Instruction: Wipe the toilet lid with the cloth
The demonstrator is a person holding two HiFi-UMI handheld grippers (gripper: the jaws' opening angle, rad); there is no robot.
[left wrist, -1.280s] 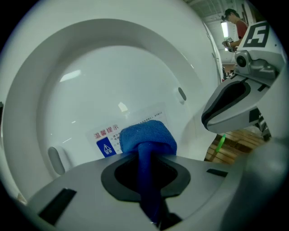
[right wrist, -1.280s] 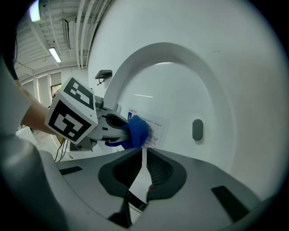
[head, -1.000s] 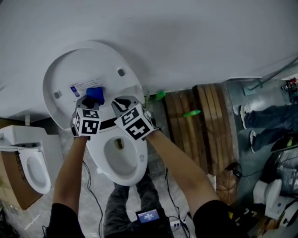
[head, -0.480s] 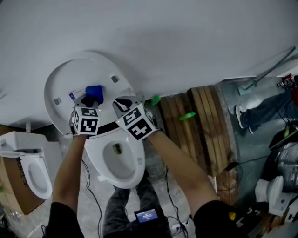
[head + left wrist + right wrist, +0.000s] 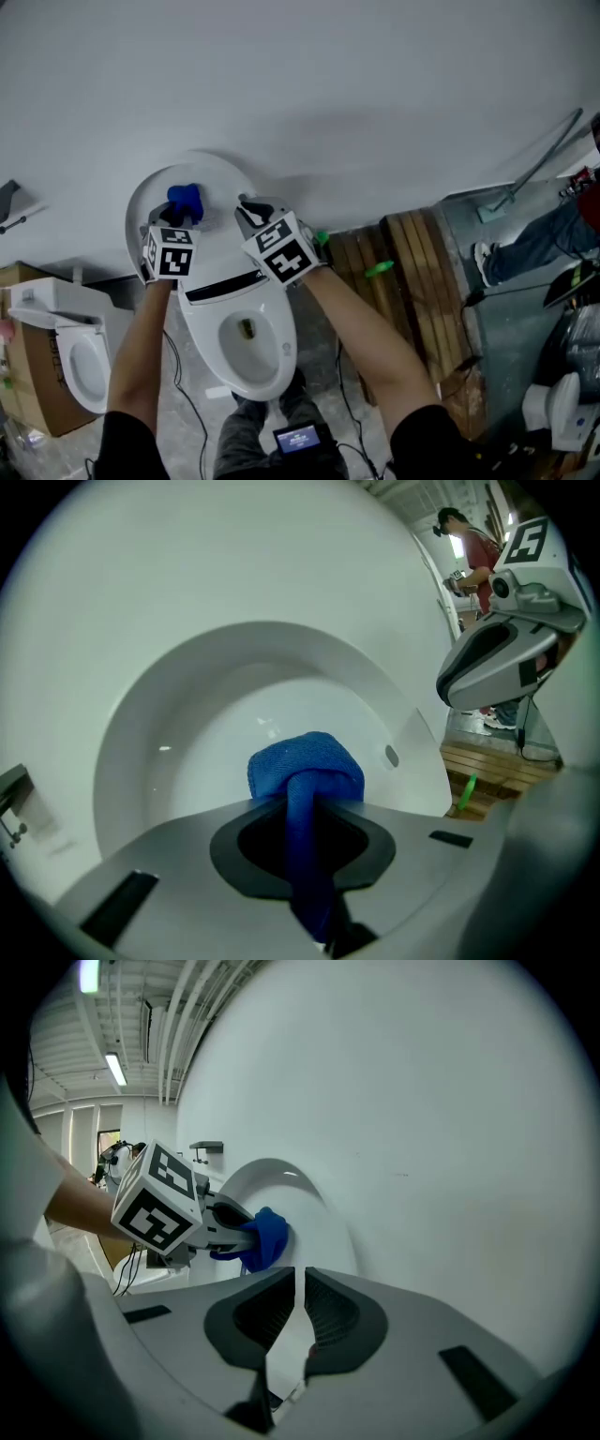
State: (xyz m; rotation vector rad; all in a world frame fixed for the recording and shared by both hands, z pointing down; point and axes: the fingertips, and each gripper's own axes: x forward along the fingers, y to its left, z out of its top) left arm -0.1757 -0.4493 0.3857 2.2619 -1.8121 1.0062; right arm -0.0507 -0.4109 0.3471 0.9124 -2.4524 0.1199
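While your left gripper (image 5: pixel 306 808) pinches the blue cloth (image 5: pixel 305 761) against the raised toilet lid (image 5: pixel 187 714), your right gripper (image 5: pixel 301 1288) hangs beside it, its 2 jaws pressed together, empty.

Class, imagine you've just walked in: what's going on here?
A person with a gripper in each hand is wiping a raised toilet lid. The left gripper is shut on a blue cloth, which is bunched against the upper part of the lid's inner face. The right gripper is shut and empty, held close beside the left one in front of the lid. The bowl below stands open.
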